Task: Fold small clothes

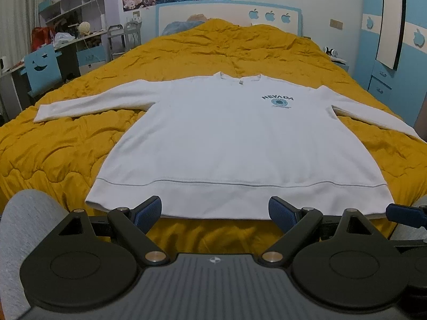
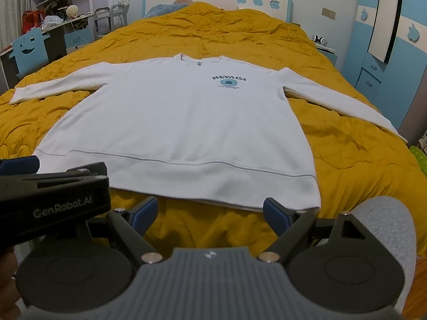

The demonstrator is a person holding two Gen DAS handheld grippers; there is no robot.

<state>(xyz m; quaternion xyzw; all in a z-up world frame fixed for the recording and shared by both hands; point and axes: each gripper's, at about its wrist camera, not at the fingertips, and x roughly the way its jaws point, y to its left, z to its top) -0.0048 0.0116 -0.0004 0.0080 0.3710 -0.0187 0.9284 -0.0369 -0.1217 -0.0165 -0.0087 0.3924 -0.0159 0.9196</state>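
Note:
A white long-sleeved sweatshirt (image 1: 226, 138) with a "NEVADA" print lies flat, face up, on a mustard-yellow bedspread (image 1: 66, 146), sleeves spread to both sides and hem toward me. It also shows in the right wrist view (image 2: 181, 122). My left gripper (image 1: 214, 212) is open and empty, just short of the middle of the hem. My right gripper (image 2: 209, 210) is open and empty, just short of the hem's right part. The left gripper's body (image 2: 53, 194) shows at the left of the right wrist view.
The bedspread (image 2: 347, 146) covers a wide bed with a blue-and-white headboard (image 1: 229, 13). A cluttered desk with a blue chair (image 1: 42, 69) stands at the left. A blue wardrobe (image 1: 395, 53) and a small nightstand (image 1: 336, 58) stand at the right.

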